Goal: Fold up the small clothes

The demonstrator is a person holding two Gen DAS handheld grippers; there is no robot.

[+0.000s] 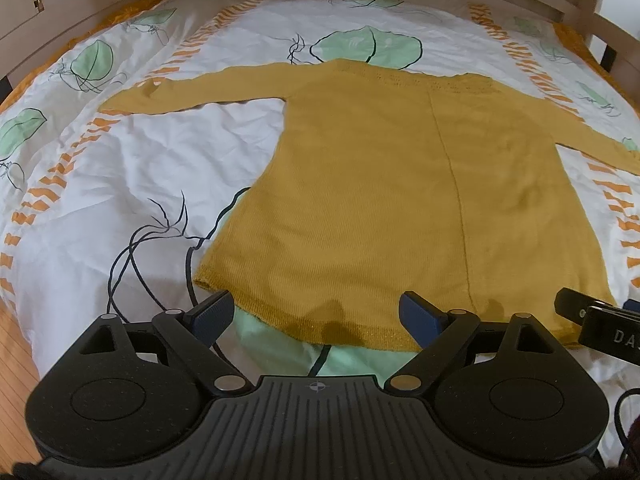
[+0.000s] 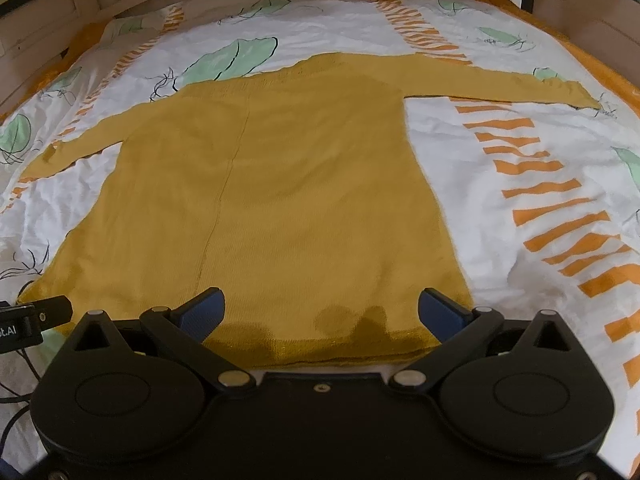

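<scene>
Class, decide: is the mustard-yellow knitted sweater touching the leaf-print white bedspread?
Touching. The left wrist view shows the mustard-yellow knitted sweater lying flat on the leaf-print white bedspread.

Count: one mustard-yellow knit sweater (image 1: 400,184) with two sleeves spread out, on one bed (image 1: 120,184) under one leaf-printed cover, and two grippers, left gripper (image 1: 316,314) and right gripper (image 2: 320,310), each with two blue-padded jaws standing wide apart over the hem.
</scene>
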